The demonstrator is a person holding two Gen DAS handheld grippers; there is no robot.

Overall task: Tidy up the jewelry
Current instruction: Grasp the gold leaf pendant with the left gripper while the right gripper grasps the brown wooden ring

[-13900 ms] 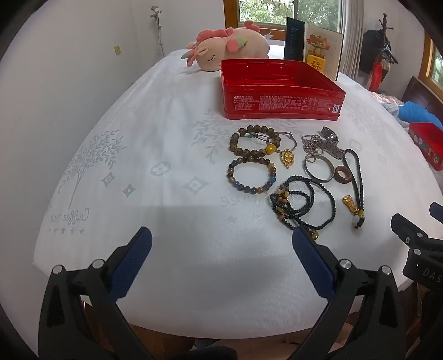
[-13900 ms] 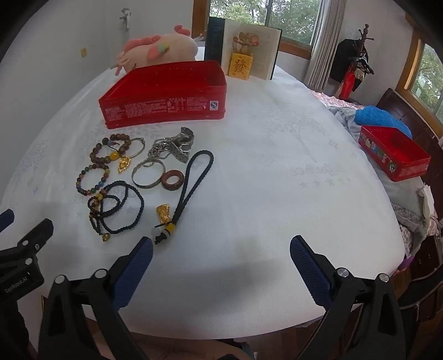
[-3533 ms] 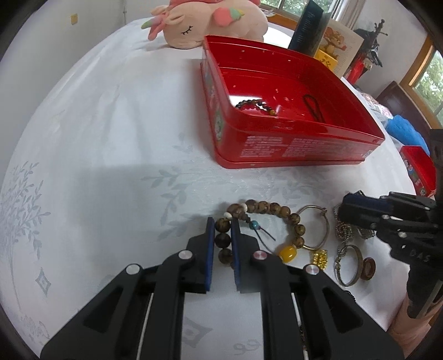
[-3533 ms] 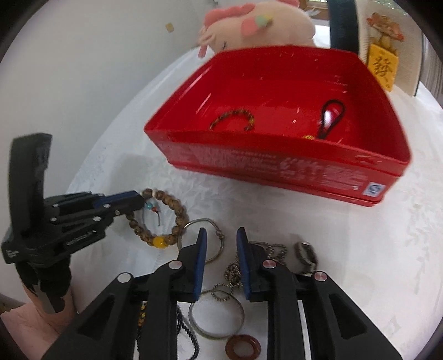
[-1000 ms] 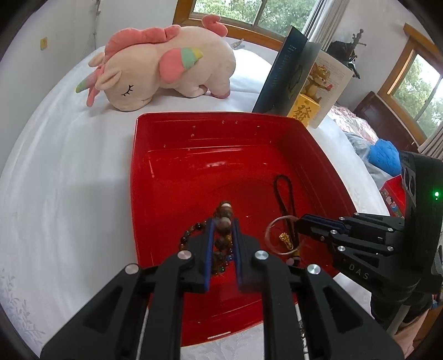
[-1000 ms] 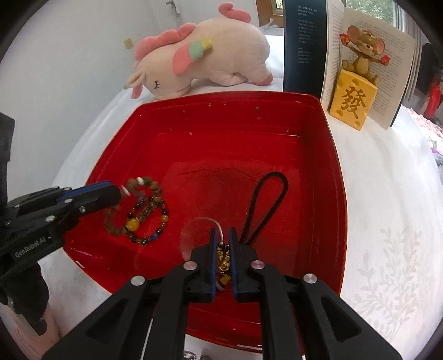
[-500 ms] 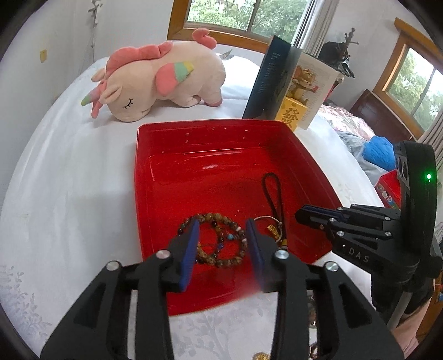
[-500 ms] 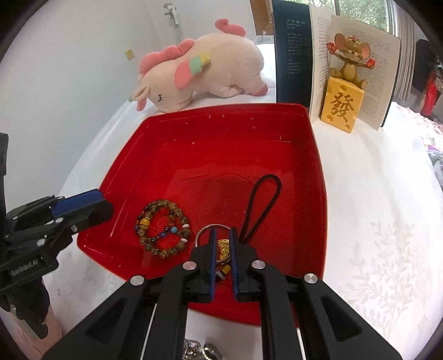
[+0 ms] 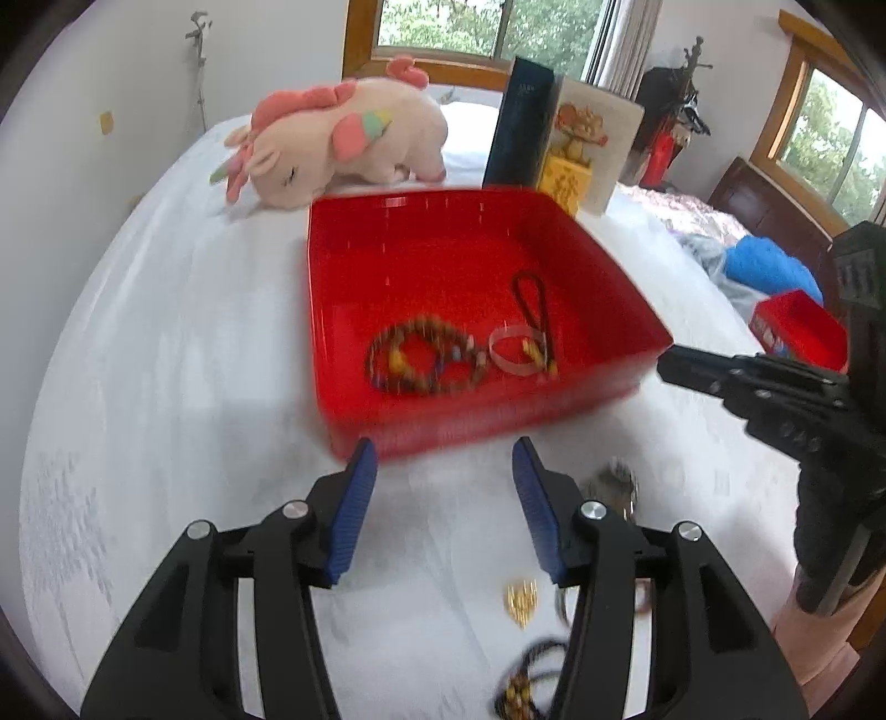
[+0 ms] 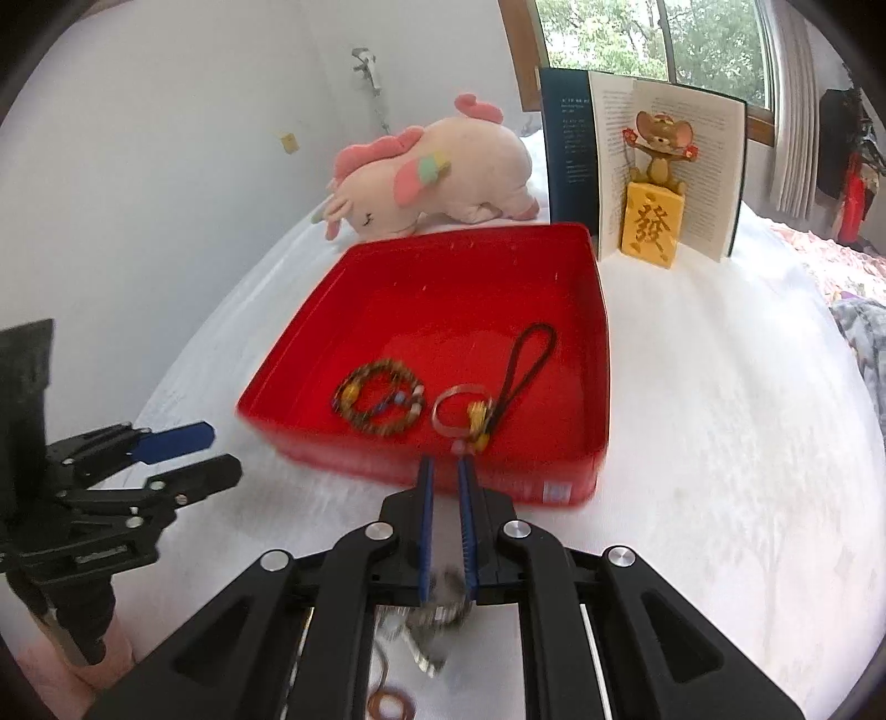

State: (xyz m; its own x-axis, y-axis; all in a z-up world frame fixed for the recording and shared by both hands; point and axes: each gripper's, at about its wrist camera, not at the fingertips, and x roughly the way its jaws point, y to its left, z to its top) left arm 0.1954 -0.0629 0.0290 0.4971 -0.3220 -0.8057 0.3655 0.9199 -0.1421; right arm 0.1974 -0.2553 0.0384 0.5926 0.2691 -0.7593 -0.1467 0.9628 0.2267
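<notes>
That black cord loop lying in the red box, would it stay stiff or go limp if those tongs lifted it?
The black cord loop would probably go limp: it lies flat in a long, narrow bend on the floor of the red box. It looks thin, so likely light. A small gold charm near its lower end might weigh that end down.

I'm working in a home bedroom: beyond my jaws lie a pink plush unicorn toy (image 9: 343, 138) and an open propped paper book (image 10: 653, 166), right of them a dark wooden bed headboard (image 9: 769, 205), wood-framed windows (image 9: 487, 33) behind.
</notes>
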